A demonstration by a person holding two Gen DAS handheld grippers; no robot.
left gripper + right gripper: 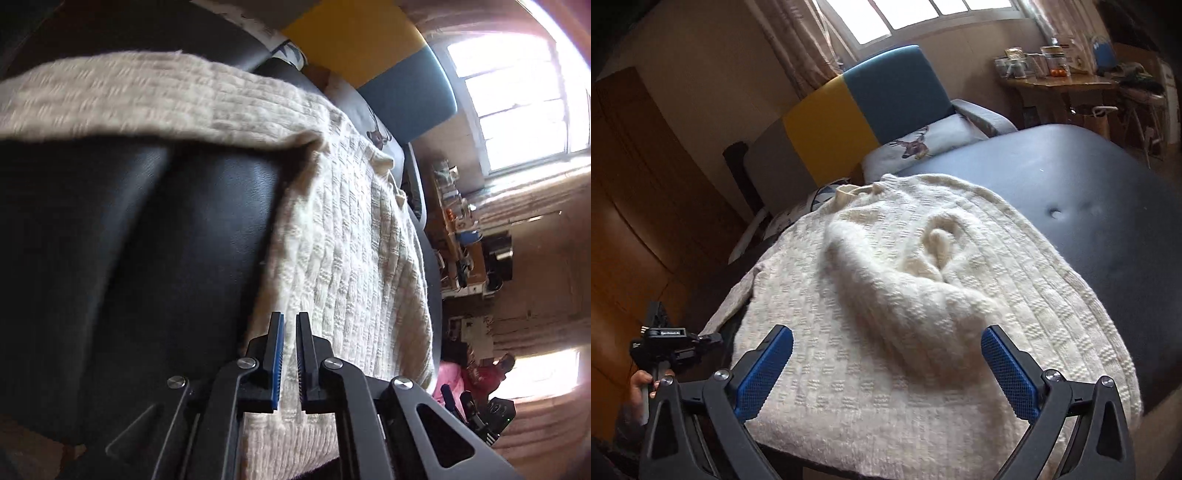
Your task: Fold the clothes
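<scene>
Cream waffle-knit sweater [886,314] spread mid-frame over dark blue padded leather bench [1108,192]. Left gripper [290,325] pinching sweater hem, bottom centre. Right gripper [886,354] spread wide above it, holding nothing.

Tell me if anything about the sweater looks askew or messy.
Yes. The cream sweater isn't flat on the dark padded surface: one sleeve lies bunched across its middle, and in the left wrist view the other sleeve stretches sideways.

White lettering runs along the top bar of the left gripper [670,345] in the right wrist view, too small to make out; no other text is legible.
</scene>
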